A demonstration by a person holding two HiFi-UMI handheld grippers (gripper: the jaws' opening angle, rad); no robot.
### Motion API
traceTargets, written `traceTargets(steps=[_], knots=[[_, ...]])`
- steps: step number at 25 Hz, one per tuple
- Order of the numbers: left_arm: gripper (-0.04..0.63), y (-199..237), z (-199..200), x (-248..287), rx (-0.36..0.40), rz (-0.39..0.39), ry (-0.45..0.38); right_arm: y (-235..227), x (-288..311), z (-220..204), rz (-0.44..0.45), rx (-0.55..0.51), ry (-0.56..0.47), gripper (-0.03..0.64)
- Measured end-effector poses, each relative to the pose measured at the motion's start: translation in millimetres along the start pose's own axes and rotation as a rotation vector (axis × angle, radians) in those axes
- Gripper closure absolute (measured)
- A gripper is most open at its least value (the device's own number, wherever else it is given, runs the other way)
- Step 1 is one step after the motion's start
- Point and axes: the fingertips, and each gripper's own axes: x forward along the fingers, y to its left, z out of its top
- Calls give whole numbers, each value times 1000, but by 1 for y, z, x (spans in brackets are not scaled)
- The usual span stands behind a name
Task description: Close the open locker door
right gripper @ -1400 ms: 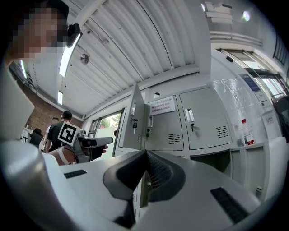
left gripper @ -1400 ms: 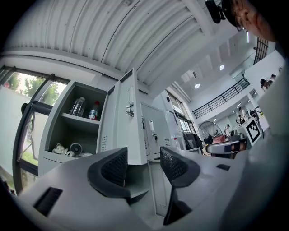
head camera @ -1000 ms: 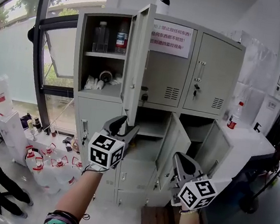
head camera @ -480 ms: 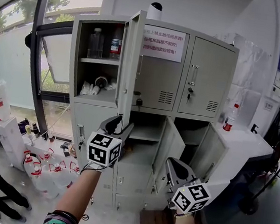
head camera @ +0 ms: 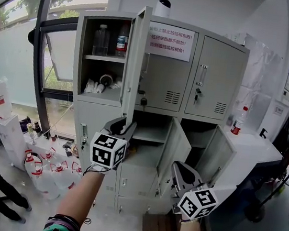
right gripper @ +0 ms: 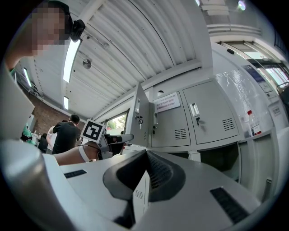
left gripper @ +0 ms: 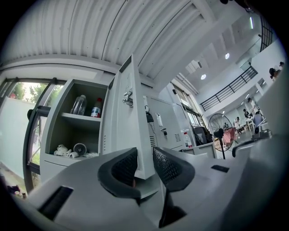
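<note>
The locker door (head camera: 134, 66) belongs to the top-left compartment of the grey cabinet (head camera: 164, 83) and stands swung out towards me, almost edge-on in the head view, hinged on the compartment's right side. Behind it I can see bottles (head camera: 108, 39) on the upper shelf and a few small items lying on the level below.

My left gripper (head camera: 124, 125) is raised to the door's bottom corner. In the left gripper view its jaws have just been closing and now stand about half apart, with the door's lower edge between the pads (left gripper: 124, 167). The pads sit tight beside the metal on both sides, but I cannot tell whether they actually press on it.

My right gripper (head camera: 178, 168) hangs lower and to the right, in front of the open lower doors (head camera: 174, 148). Its jaws are pressed together with nothing between them.

A white notice (head camera: 168, 40) is stuck on the closed middle door, and large water jugs (head camera: 48, 167) stand on the floor to the left, near the window (head camera: 15, 53).
</note>
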Motion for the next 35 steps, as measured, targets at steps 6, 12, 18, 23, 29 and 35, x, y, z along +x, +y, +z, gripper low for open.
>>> traceTargets(steps=[6, 12, 18, 23, 29, 35], knots=[[469, 16, 3, -11, -21, 25, 5, -4, -2, 1, 7, 9, -8, 611], [472, 36, 0, -32, -25, 37, 19, 5, 5, 3, -4, 9, -30, 610], [476, 56, 4, -43, -24, 49, -1, 19, 19, 8, -5, -21, -20, 611], [476, 79, 2, -56, -23, 52, -2, 29, 34, 4, -18, -9, -30, 611], [477, 122, -3, -71, -40, 77, -15, 42, 62, 4, -28, -11, -29, 611], [477, 159, -6, -74, -39, 82, -17, 58, 93, 0, -29, -22, -24, 611]])
